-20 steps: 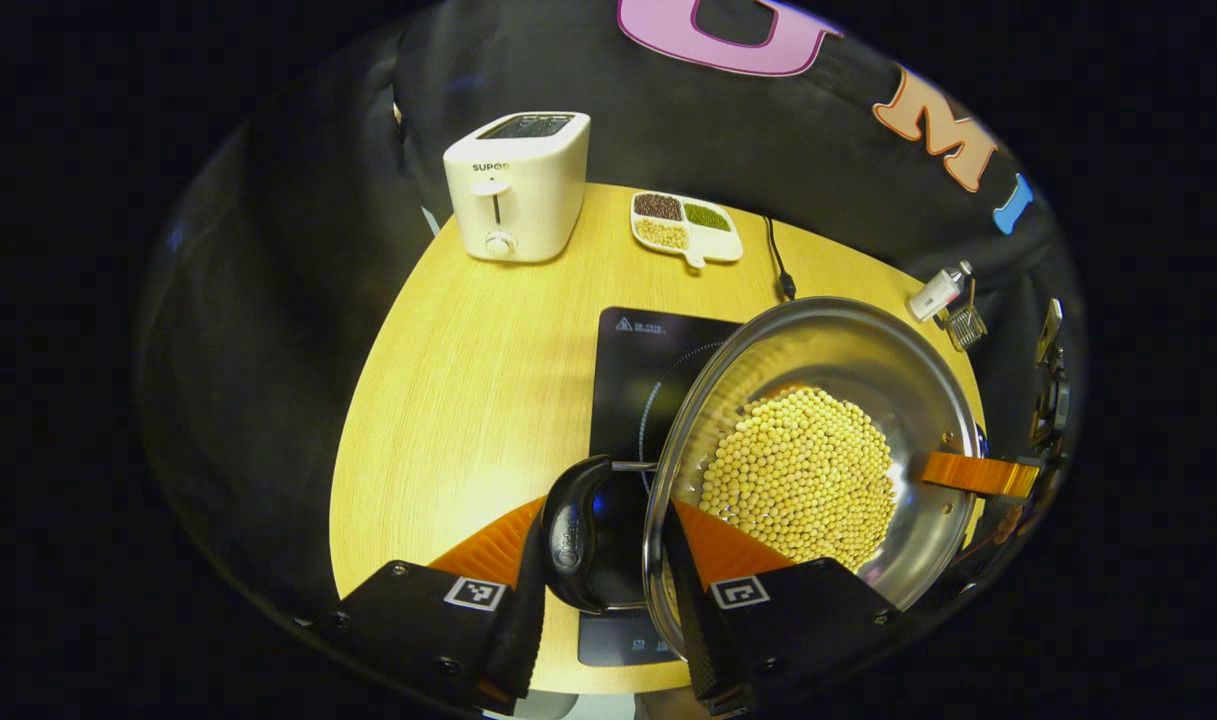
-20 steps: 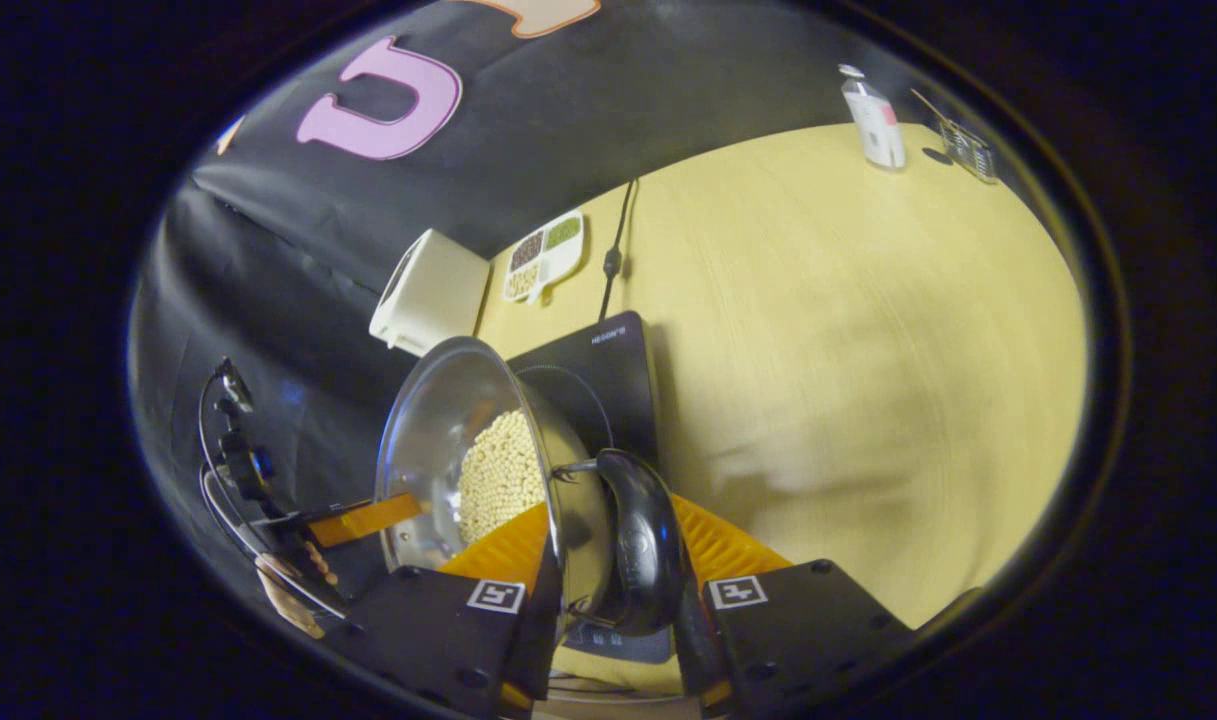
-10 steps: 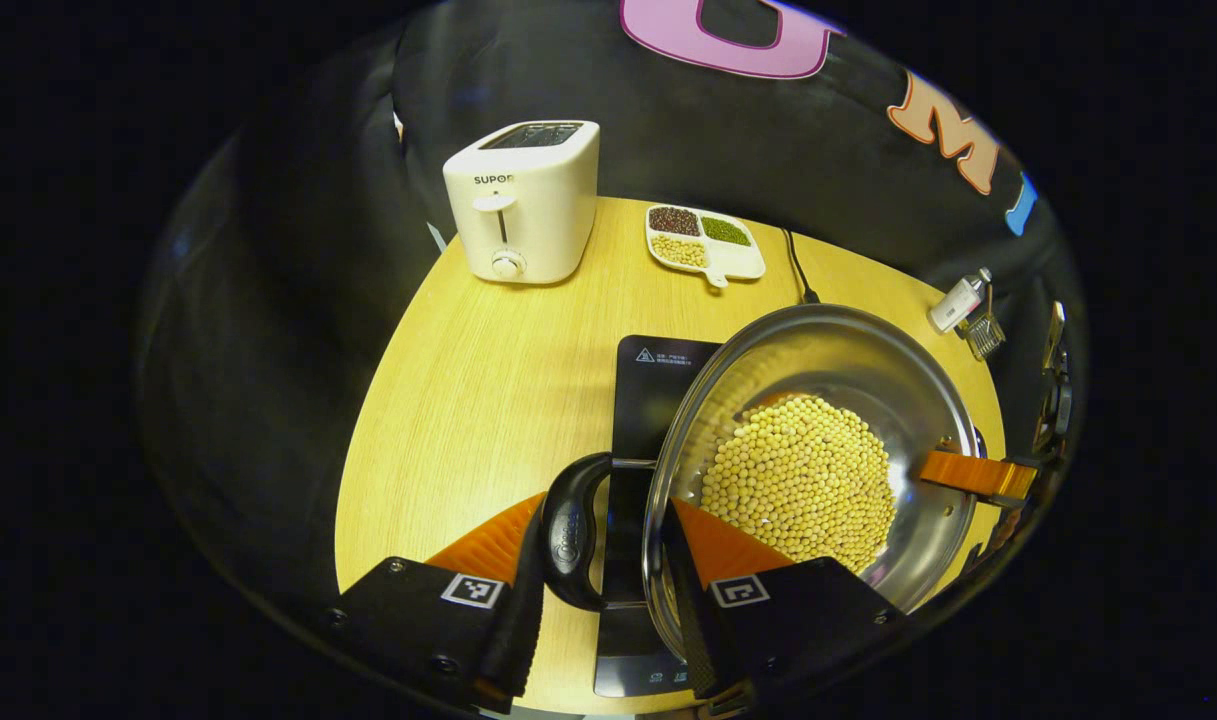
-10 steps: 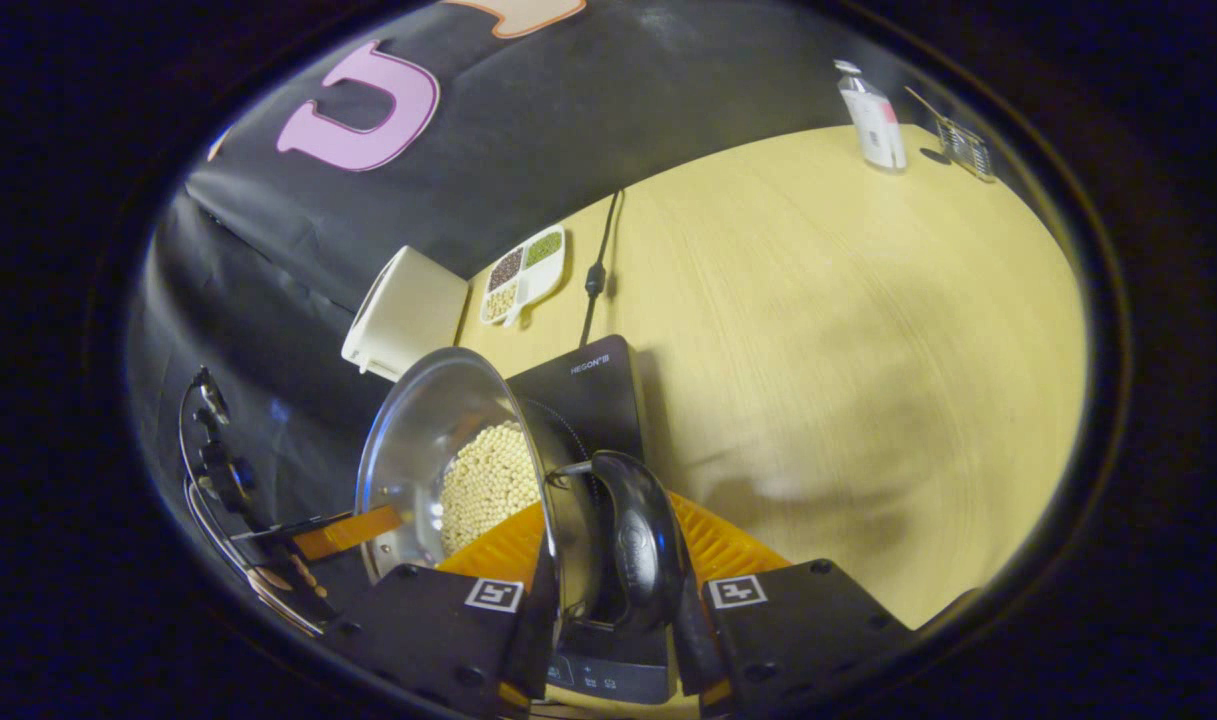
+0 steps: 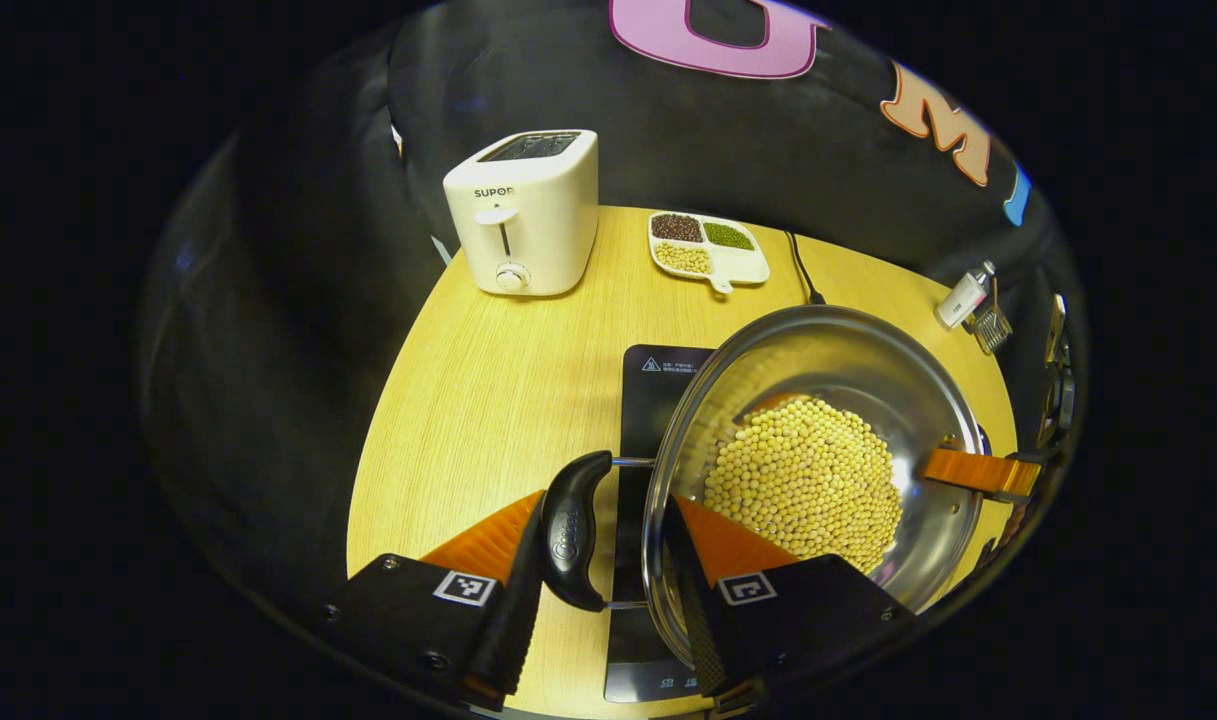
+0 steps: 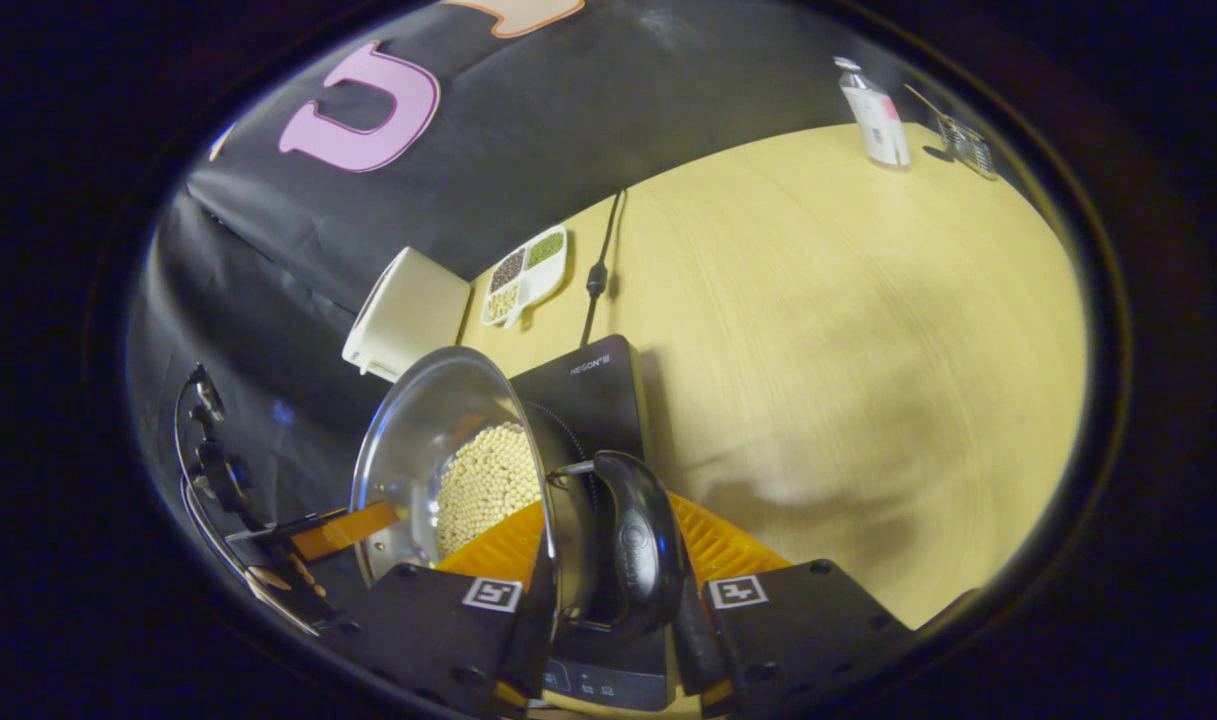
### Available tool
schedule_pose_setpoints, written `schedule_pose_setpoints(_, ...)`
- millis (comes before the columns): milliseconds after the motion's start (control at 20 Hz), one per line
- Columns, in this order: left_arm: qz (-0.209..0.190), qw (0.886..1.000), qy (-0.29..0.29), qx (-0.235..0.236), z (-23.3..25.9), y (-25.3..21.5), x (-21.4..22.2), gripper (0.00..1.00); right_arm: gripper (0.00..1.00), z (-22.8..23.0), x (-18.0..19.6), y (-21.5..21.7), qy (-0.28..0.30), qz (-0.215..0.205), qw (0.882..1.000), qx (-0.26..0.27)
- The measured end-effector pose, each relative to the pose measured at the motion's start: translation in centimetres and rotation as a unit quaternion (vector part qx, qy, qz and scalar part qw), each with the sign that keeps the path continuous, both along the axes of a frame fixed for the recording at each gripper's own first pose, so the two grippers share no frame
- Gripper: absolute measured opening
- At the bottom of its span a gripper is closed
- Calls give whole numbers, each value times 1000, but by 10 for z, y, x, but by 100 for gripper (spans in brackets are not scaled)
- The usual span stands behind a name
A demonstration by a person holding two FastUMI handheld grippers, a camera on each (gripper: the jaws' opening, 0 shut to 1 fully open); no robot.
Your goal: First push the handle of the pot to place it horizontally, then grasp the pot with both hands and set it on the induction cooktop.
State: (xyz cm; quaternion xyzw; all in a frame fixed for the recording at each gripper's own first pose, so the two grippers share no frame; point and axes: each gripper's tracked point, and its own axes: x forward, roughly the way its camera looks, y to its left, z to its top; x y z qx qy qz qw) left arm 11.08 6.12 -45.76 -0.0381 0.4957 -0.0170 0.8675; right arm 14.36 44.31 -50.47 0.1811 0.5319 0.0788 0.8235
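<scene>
Counter (image 5: 488,390): round wooden top, spread ahead of both grippers; carries every other item.
Induction cooktop (image 5: 658,380): black glass slab directly ahead of the left gripper, partly hidden under the pot; the set-down target.
Pot (image 5: 818,440): steel pot part-filled with soybeans (image 5: 808,480), carried between the two grippers over the cooktop's right portion. Contact with the glass cannot be confirmed. Judged stage: lowering onto the cooktop.
Toaster (image 5: 523,210): white, far ahead and left of the left gripper, well apart from the pot's path.
Divided dish (image 5: 710,248): white, holds dark, green and pale grains; far ahead, beside the cooktop's power cord (image 5: 798,268).
Left gripper (image 5: 603,585): fingers pinch the pot's near black side handle (image 5: 571,530) and rim, one finger outside, one inside the wall.
Right gripper (image 6: 608,600): clamped likewise across the opposite side handle (image 6: 636,545). Two opposed grips keep the loaded pot level so beans stay in.
Bottle (image 5: 963,297): small, white, at the far right counter edge.
</scene>
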Motion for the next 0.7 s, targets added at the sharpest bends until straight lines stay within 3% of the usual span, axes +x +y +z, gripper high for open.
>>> schedule_pose_setpoints(250, 6, 1000, -8, -5, 0, 0, -1, 67, 49, -2, 1, 0, 0, -1, 1000, -4)
schedule_pose_setpoints(300, 13, 1000, -13, -8, 0, 0, 0, 68, 55, -1, -1, 0, -1, 1, 1000, -5)
schedule_pose_setpoints(350, 22, 1000, -16, -11, 1, 2, -1, 69, 52, -3, -3, -5, -4, 6, 1000, -17)
schedule_pose_setpoints(450, 42, 999, -34, -7, 7, 10, -1, 72, 76, 2, -10, -16, -13, 15, 999, -42)
schedule_pose_setpoints(550, 59, 996, -66, -2, 24, 18, -3, 100, 100, 13, -15, -27, -40, 20, 997, -57)
schedule_pose_setpoints(600, 63, 995, -77, -1, 29, 18, -4, 98, 94, 23, -16, -30, -53, 15, 997, -58)
schedule_pose_setpoints(700, 71, 993, -99, 7, 42, 19, -12, 98, 96, 41, -18, -40, -76, 2, 995, -65)
